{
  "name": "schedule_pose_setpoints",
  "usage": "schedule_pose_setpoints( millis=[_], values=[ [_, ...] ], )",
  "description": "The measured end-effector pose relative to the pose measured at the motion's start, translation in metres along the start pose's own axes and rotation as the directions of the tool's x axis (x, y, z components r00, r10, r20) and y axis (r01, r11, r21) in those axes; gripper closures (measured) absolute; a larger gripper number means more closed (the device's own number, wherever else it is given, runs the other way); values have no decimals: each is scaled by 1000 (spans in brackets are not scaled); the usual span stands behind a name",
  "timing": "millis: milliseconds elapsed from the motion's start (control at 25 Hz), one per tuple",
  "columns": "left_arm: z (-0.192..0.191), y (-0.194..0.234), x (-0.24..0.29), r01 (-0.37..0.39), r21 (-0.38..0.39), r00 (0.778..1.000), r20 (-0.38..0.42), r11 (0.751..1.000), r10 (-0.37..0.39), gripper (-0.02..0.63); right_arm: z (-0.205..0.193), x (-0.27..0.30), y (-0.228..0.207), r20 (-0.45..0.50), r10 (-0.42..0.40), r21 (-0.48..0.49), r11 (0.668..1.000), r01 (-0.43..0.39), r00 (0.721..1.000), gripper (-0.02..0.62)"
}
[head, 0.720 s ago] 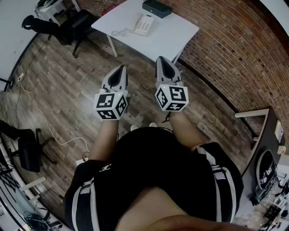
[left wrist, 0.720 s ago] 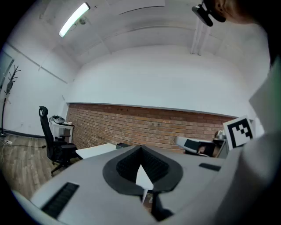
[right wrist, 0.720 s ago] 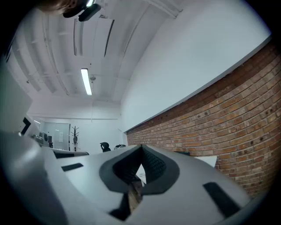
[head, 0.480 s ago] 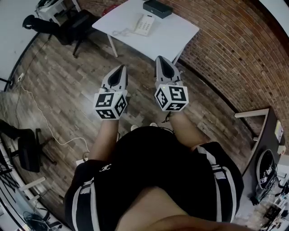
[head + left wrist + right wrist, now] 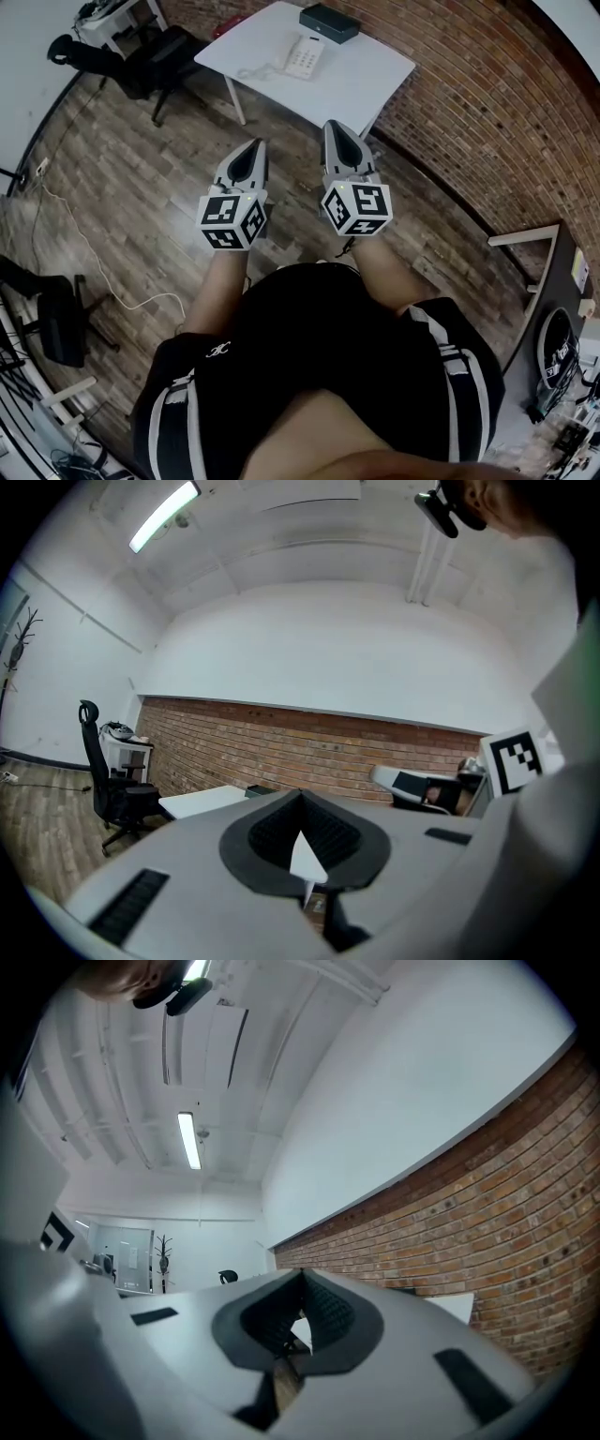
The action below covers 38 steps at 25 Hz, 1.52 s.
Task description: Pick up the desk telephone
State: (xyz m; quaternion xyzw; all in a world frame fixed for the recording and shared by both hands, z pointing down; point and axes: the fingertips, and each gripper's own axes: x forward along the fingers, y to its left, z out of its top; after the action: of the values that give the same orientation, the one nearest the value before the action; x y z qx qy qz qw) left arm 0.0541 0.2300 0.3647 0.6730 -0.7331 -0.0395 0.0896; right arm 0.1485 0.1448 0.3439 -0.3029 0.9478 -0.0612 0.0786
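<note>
Broadly, a wood floor (image 5: pixel 122 187) and a brick wall (image 5: pixel 487 112) frame a white table (image 5: pixel 366 80) standing ahead of the person. Both tools are held out over the floor with nothing in them: the left gripper (image 5: pixel 252 143) and the right gripper (image 5: pixel 335 125) each have their jaws pressed together. The desk telephone (image 5: pixel 302 58) sits on the table, well apart from both, ahead and between their lines, nearer the right one. Its long axis seems to run away from the person, though it shows small here. No lettering on it can be read.
</note>
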Motion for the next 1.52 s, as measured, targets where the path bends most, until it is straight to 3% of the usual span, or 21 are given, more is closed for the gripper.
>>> schedule_pose_setpoints(
  millis=[680,1040,1520],
  values=[
    [0,37,5,8,30,1000,15,1000,-9,604,-21,29,11,5,-18,25,1000,18,1000,597],
    [3,77,69,-2,35,1000,0,999,2,604,-32,105,-17,6,-18,52,998,18,1000,597],
    [10,136,195,10,31,998,-64,999,-8,604,-56,232,-75,-44,-39,94,995,43,998,597]
  ],
)
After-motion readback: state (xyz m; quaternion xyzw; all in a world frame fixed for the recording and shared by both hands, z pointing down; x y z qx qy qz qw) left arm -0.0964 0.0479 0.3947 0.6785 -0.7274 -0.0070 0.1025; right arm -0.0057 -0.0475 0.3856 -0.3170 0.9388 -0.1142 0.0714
